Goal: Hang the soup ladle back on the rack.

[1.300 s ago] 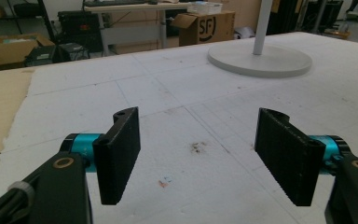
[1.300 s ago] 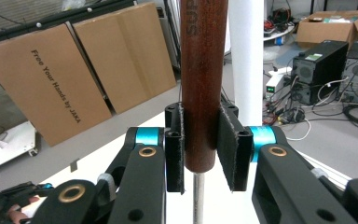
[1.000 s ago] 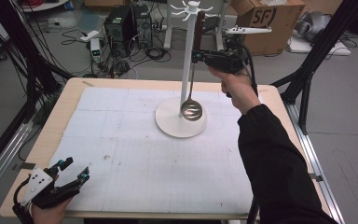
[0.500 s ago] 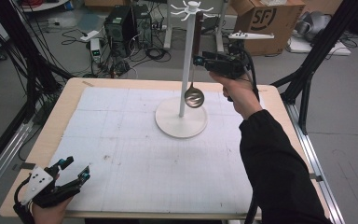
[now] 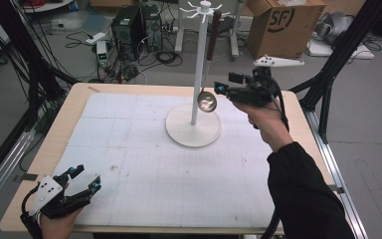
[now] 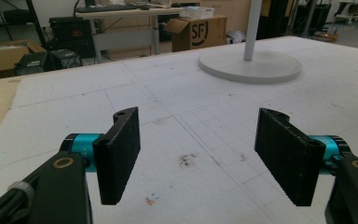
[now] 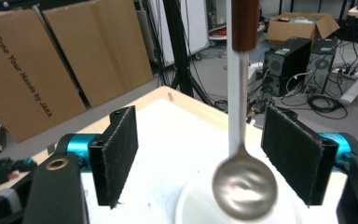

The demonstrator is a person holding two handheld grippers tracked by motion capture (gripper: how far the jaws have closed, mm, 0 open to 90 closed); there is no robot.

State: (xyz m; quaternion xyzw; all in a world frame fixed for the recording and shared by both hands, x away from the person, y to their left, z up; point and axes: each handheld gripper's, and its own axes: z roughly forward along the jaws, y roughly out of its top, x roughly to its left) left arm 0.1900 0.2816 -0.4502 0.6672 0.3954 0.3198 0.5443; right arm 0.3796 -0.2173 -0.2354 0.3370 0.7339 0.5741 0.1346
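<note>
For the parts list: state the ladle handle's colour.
Dark brown, on the ladle hanging from the white stand; clearest in the right gripper view.

We saw even, bright indoor light with soft, faint shadows on the white table point(image 5: 129, 149). In the right gripper view the ladle point(image 7: 244, 186) was blurred and glared pale, while the background stayed fairly sharp.

Colour rundown: the stand point(image 5: 194, 127) is all white, pole and round base. The ladle point(image 5: 207, 101) hanging at about 1 o'clock off the pole has a shiny silver bowl and a dark brown handle. The table point(image 5: 45, 149) is light wood round the edge, with a white mat point(image 5: 179, 174) printed in a faint grey grid, a few rusty brown specks on it. Both the left gripper point(image 6: 198, 156) and right gripper point(image 7: 200, 154) have black jaws with teal collars. Sleeve point(image 5: 303, 194) is black.
</note>
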